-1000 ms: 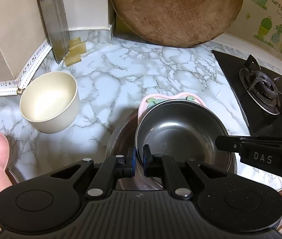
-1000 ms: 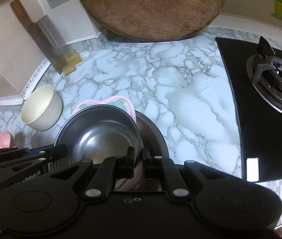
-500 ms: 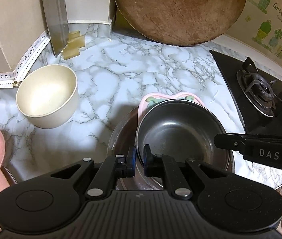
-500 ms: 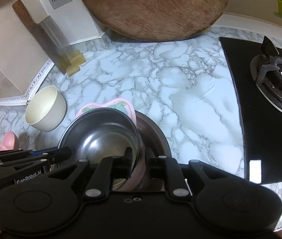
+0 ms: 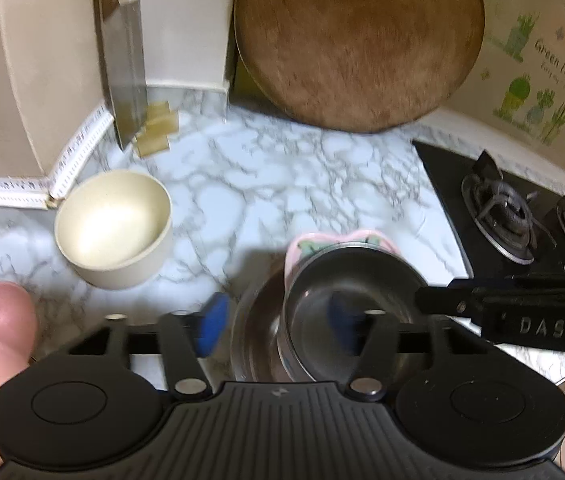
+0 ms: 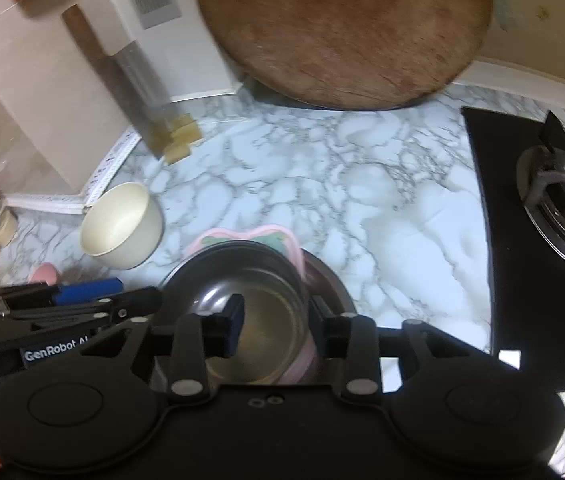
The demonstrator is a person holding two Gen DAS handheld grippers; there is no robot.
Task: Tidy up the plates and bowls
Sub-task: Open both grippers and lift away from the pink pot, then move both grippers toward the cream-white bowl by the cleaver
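Stack: my steel bowl (image 5: 346,312) sits nested on the pink plate (image 6: 242,236), itself on a steel plate (image 6: 334,284), low centre of both views.
Left gripper (image 5: 278,320): fingers spread wide, holding nothing.
Right gripper (image 6: 278,320): also wide, astride the bowl's rim.
Left to do: cream bowl (image 5: 114,224), mid-left, stands apart, unstacked.

White-grey marble counter (image 5: 282,176). Round wooden cutting board (image 5: 358,40) leans on far wall. Black gas hob (image 6: 542,216) right. Cleaver (image 5: 122,76) propped at far left by beige panel (image 5: 18,60). White vent column (image 6: 150,12) in the corner. Plant-sticker wall tiles (image 5: 542,64) far right.
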